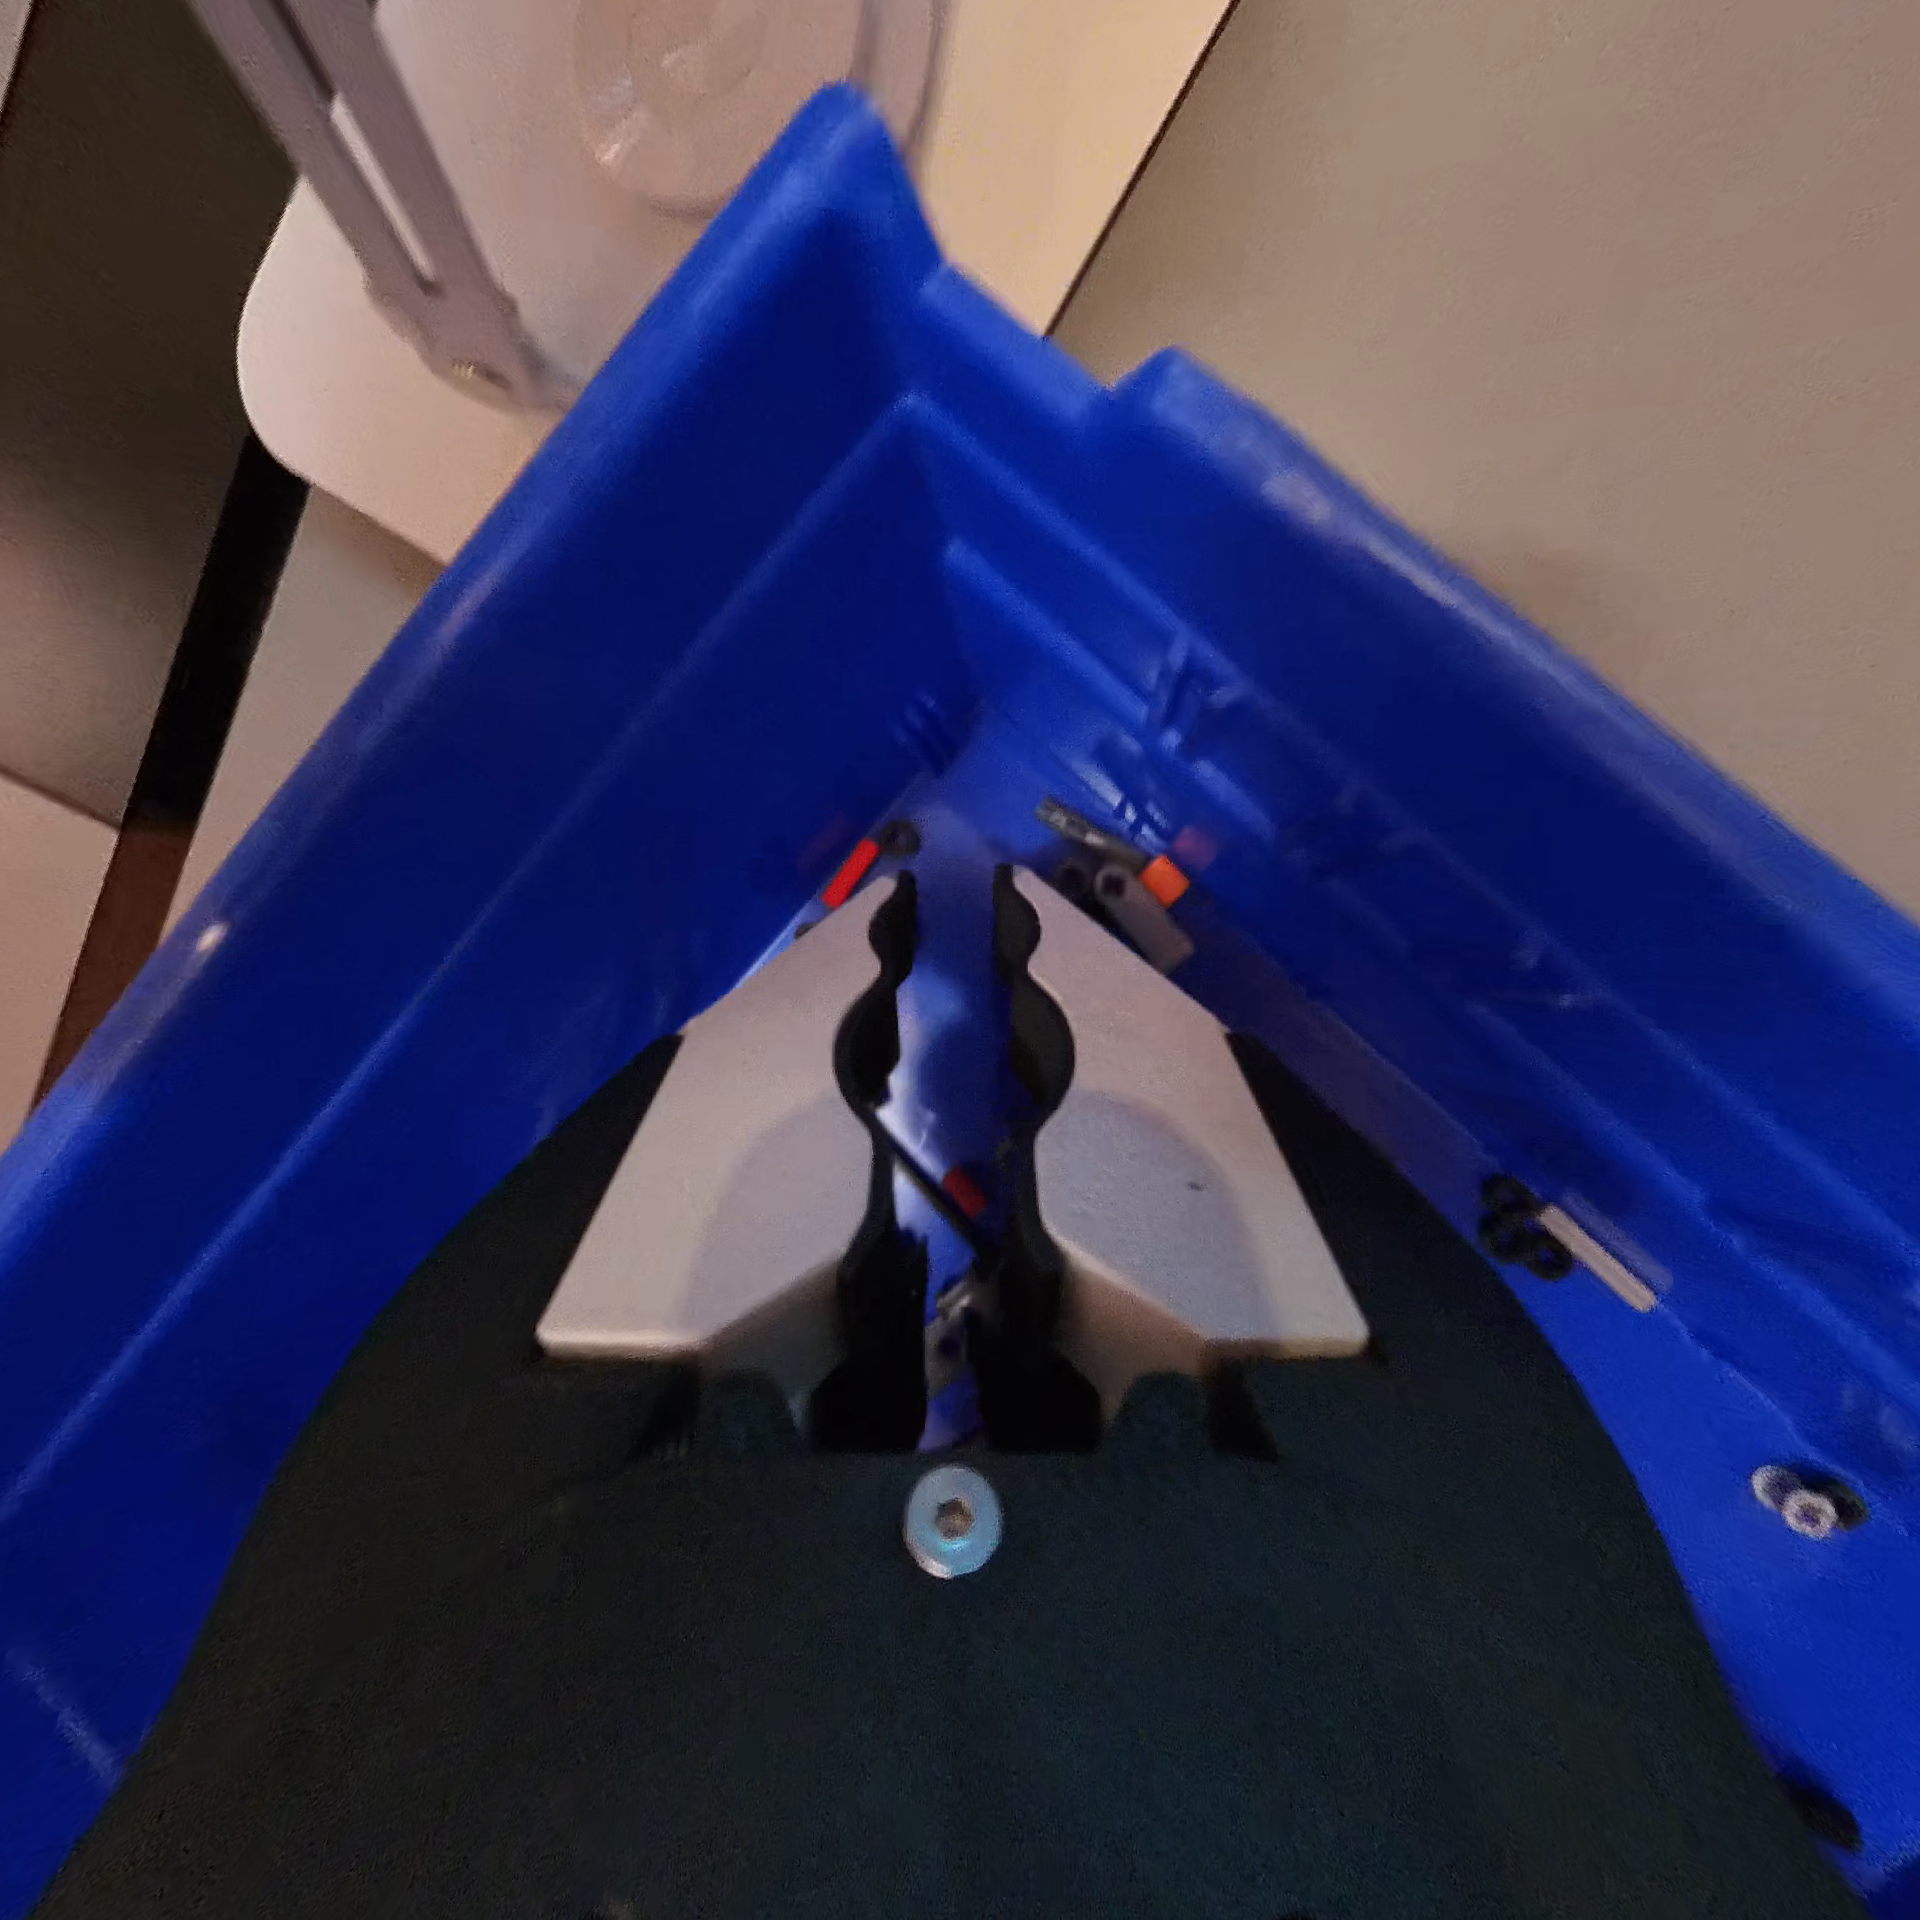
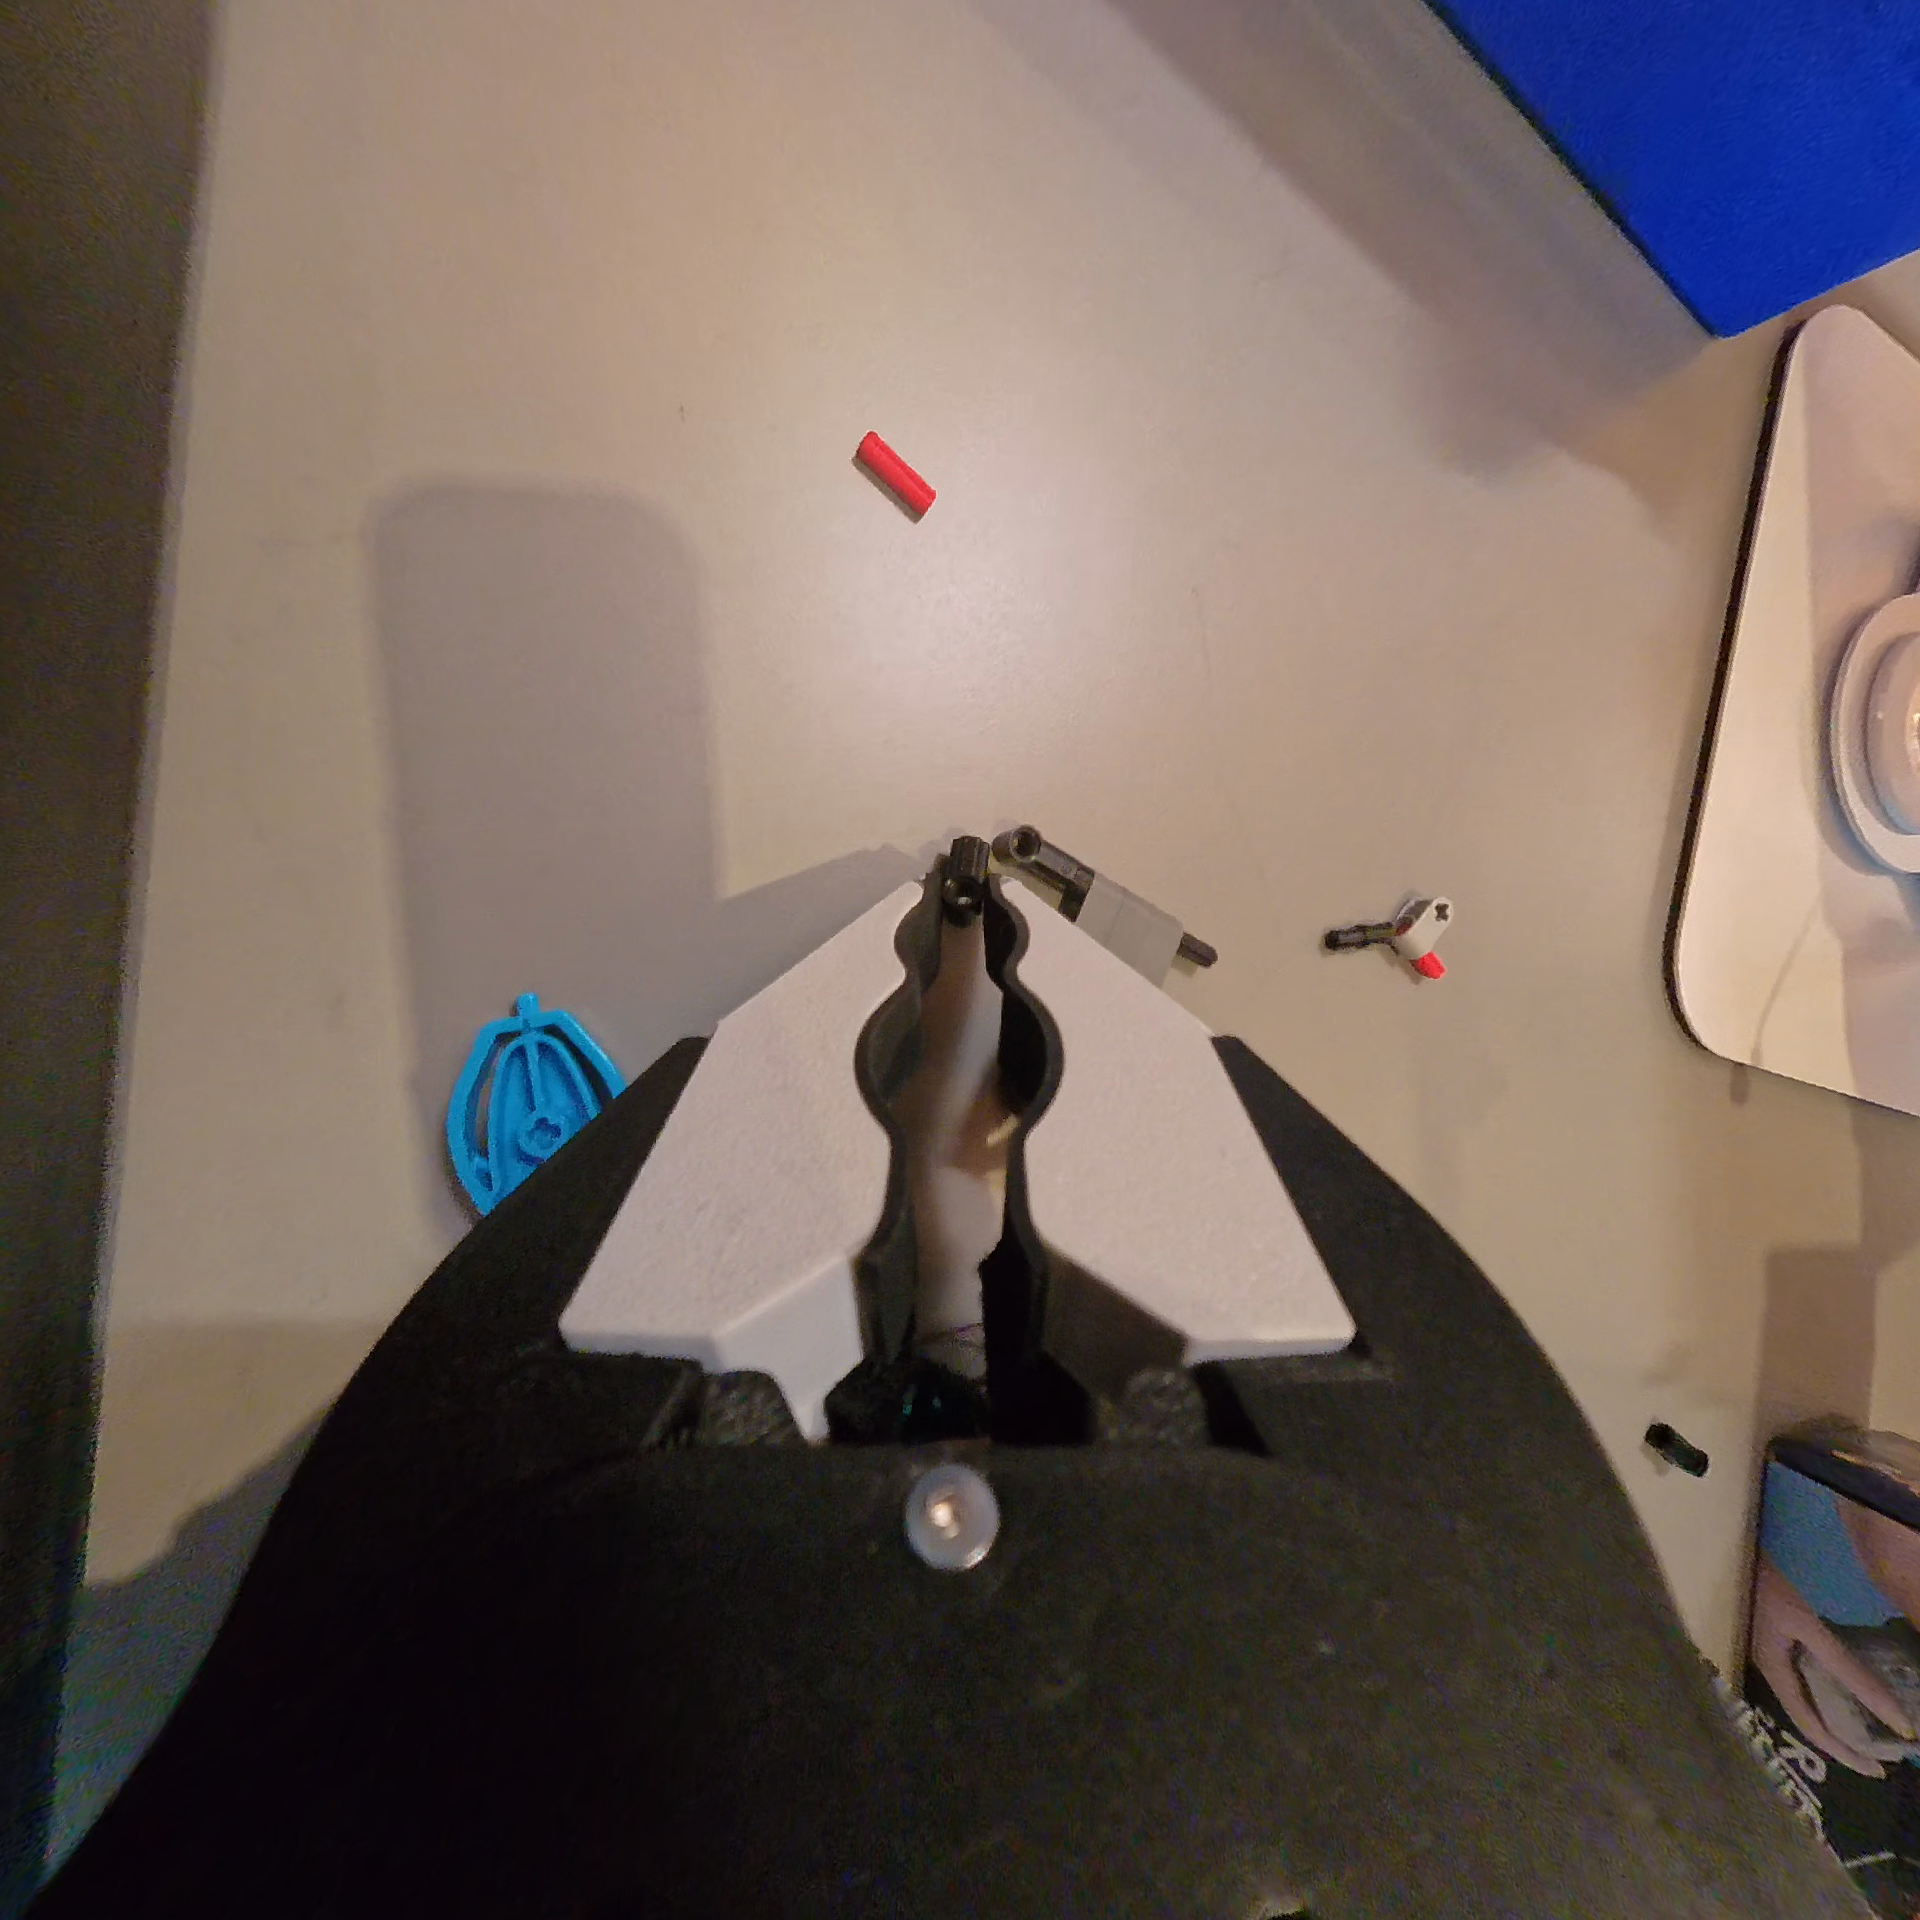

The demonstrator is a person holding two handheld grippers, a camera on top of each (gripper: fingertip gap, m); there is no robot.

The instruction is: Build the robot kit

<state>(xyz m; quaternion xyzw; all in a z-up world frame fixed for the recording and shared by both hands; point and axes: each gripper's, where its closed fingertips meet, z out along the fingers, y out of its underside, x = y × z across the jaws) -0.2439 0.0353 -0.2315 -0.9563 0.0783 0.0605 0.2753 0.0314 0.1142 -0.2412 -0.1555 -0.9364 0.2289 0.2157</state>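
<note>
The left gripper [image 1: 948, 894] reaches into a corner of a blue plastic bin [image 1: 665, 748], its jaws drawn narrow with only a slim gap between them; whether they pinch anything I cannot tell, since the view is blurred. Small building-toy parts lie against the bin's walls: a red pin [image 1: 850, 871] just left of the tips and an orange-and-grey connector piece [image 1: 1143, 883] just right. The right gripper [image 2: 968, 896] hangs over the pale counter [image 2: 1143, 520] with its jaws closed on a small black pin [image 2: 966, 878], pinched at the very tips. Just beside it on the right lies a grey-and-black axle assembly [image 2: 1107, 904]; whether the two touch is unclear. These parts look light, stiff and smooth, so they would likely slip or flick away unless taken squarely across their middles. Farther right sits a small white-and-red connector [image 2: 1403, 935], a red tube [image 2: 896, 476] lies well apart on the far side, and a blue plastic cage shape [image 2: 525, 1101] rests near left. The counter's left edge and a white base plate [image 2: 1766, 727] at right bound the open middle.
</note>
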